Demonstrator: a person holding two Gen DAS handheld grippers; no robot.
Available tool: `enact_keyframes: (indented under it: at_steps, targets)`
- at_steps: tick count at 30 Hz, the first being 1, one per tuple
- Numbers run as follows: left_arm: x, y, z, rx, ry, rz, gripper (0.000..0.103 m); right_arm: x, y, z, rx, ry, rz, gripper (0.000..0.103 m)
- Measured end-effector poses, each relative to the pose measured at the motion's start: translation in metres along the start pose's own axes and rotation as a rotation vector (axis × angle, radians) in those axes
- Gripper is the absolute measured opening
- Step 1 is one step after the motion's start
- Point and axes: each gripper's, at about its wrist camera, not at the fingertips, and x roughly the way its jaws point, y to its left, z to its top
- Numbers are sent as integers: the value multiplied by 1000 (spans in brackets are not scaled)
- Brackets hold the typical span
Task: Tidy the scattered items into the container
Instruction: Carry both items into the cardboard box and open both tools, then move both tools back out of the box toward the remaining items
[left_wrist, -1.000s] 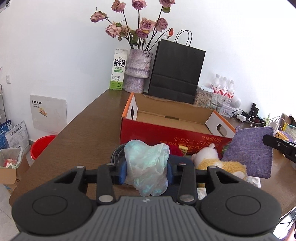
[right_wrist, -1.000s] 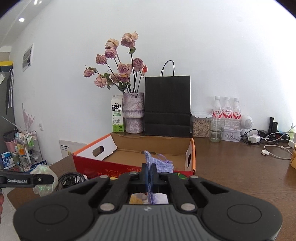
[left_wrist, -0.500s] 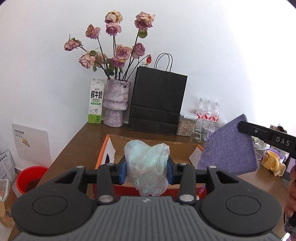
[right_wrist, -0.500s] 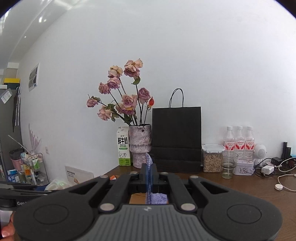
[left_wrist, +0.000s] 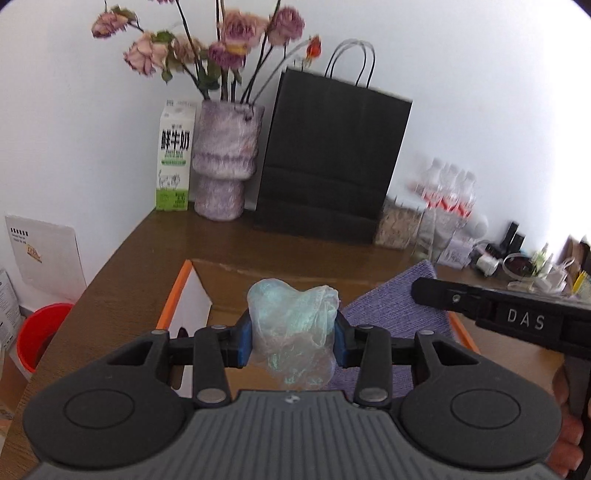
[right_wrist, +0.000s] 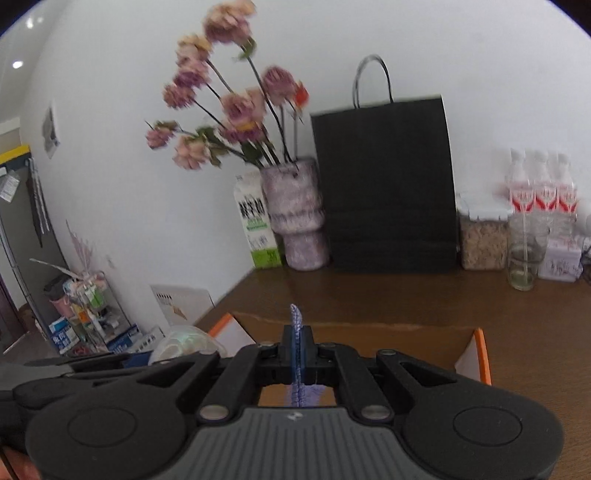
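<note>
My left gripper (left_wrist: 293, 332) is shut on a crumpled, translucent plastic bag (left_wrist: 291, 325) that bulges above and below its blue pads. It hangs over the open cardboard box (left_wrist: 173, 302) with orange edges. My right gripper (right_wrist: 297, 350) is shut on a purple cloth pouch (right_wrist: 295, 317), seen edge-on between its closed fingers. In the left wrist view the pouch (left_wrist: 391, 310) hangs flat over the right part of the box. In the right wrist view the bag (right_wrist: 184, 341) shows at the lower left, beside the box (right_wrist: 482, 354).
Behind the box on the brown table (left_wrist: 122, 266) stand a milk carton (left_wrist: 173, 162), a vase of dried roses (left_wrist: 225, 162), a black paper bag (left_wrist: 332, 162), a jar (right_wrist: 482, 240), a glass (right_wrist: 524, 254) and water bottles (right_wrist: 539, 184). A red bucket (left_wrist: 40, 336) sits on the floor at the left.
Both grippers have moved forward and up with their loads, from in front of the box's red side to above its open top. The plush toy has dropped out of view.
</note>
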Motion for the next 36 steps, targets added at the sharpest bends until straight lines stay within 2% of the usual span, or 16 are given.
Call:
enact_keyframes:
  at_steps: [3, 5, 6, 7, 8, 9, 10, 11, 12, 15, 18, 27, 36]
  targets:
    - [34, 5, -10, 41, 92, 74, 43, 31, -32, -11, 31, 112, -125, 2]
    - [49, 8, -17, 59, 122, 102, 46, 41, -47, -21, 34, 162, -154, 2]
    - [53, 8, -19, 71, 131, 104, 47, 45, -51, -25, 28, 181, -165, 6]
    - [57, 8, -21, 79, 137, 113, 54, 47, -53, -28, 19, 193, -169, 10]
    - [59, 8, -22, 85, 143, 125, 68, 47, -55, -31, 7, 204, -179, 12]
    - [60, 7, -22, 93, 143, 141, 76, 47, -54, -33, -8, 212, -193, 29]
    - [59, 6, -22, 101, 130, 150, 91, 48, -53, -35, -22, 216, -201, 56]
    - [54, 4, -22, 111, 110, 158, 103, 44, -52, -37, -42, 213, -204, 69]
    - [49, 3, -22, 120, 88, 169, 103, 42, -49, -39, -64, 204, -207, 87]
    - [39, -2, -17, 145, 53, 200, 103, 34, -38, -41, -136, 187, -219, 90]
    - [35, -4, -13, 152, 56, 213, 103, 32, -32, -41, -150, 195, -234, 96]
    - [22, -6, -11, 150, 67, 237, 103, 22, -23, -45, -150, 219, -257, 96]
    - [-1, -14, -10, 174, 38, 241, 103, 0, -12, -43, -152, 190, -259, 97]
